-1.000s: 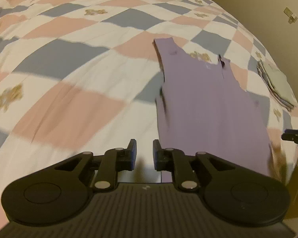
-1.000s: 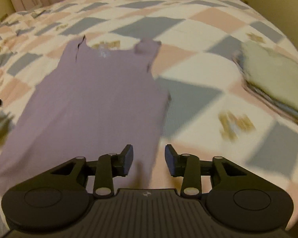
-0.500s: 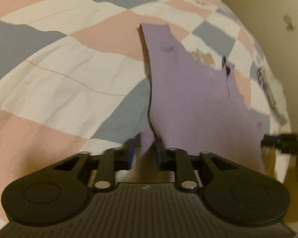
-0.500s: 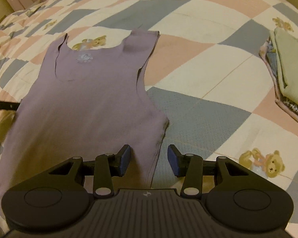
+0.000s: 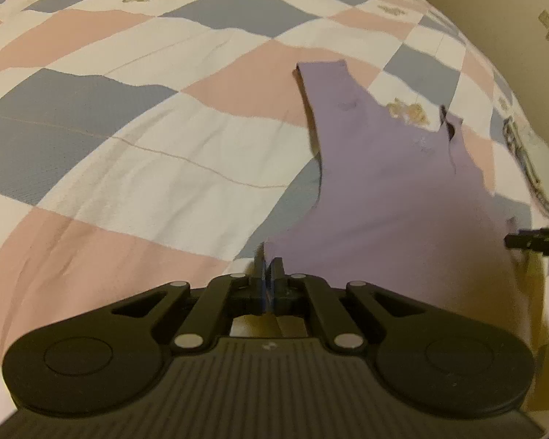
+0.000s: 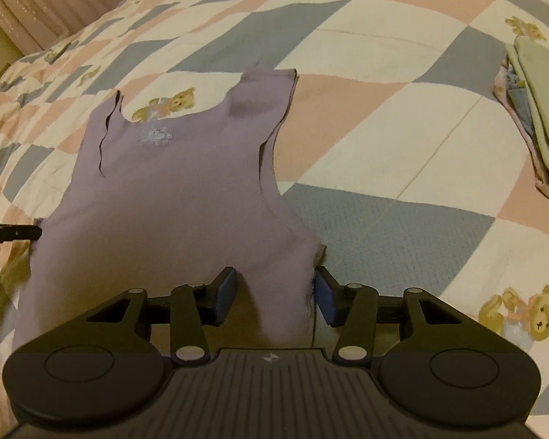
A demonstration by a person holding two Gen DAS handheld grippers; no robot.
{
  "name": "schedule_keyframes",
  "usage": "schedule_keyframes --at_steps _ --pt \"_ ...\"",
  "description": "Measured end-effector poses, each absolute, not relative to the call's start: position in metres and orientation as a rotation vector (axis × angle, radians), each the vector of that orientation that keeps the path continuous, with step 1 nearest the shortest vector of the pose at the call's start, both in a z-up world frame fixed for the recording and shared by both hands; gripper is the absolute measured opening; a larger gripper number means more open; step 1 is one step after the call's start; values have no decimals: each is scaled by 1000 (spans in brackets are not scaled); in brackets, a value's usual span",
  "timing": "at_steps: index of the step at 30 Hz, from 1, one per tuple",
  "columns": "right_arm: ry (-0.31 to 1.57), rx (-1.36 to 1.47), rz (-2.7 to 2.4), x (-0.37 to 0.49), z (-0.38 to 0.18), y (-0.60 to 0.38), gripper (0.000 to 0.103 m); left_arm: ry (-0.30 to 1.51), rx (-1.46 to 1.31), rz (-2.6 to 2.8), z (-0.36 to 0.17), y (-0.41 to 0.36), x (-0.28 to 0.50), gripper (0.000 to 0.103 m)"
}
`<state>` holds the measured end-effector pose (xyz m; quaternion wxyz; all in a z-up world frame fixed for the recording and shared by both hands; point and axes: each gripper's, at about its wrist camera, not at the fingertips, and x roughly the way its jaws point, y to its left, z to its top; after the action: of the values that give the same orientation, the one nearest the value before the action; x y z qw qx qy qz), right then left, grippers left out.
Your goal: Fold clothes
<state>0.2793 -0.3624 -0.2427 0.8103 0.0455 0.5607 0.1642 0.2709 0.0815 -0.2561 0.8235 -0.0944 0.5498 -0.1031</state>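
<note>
At the bottom centre of the left wrist view, the left gripper [image 5: 269, 269] is pinched tight on the near left edge of the lilac tank top [image 5: 395, 197], its jaws together with fabric between them. In the right wrist view, the right gripper [image 6: 274, 291] sits at the bottom centre with its jaws apart, a fold of the top's near right edge lying between the blue pads [image 6: 226, 294] but not squeezed.

The tank top lies spread on the patchwork quilt [image 5: 164, 153] of the bed, hem toward the cameras and straps pointing away toward the middle of each frame. A pale embroidered patch [image 6: 153, 136] shows just below its neckline.

Farther off, at the right edge of the right wrist view, a stack of folded clothes [image 6: 538, 109] rests on the quilt, well apart from the top. A pink curtain [image 6: 47, 0] fills the upper left corner.
</note>
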Motion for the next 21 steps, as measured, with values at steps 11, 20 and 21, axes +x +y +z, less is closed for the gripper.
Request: schedule_keyframes --at_steps 11,20,21 --pt "1102 -13 257 285 -218 -366 20 1136 -159 -127 -231 99 260 3" --pt "1094 -30 617 301 -218 -303 33 1107 -145 -298 -219 36 270 3" --pt "1095 -54 670 301 -219 -292 33 1109 -143 -325 -221 27 271 5"
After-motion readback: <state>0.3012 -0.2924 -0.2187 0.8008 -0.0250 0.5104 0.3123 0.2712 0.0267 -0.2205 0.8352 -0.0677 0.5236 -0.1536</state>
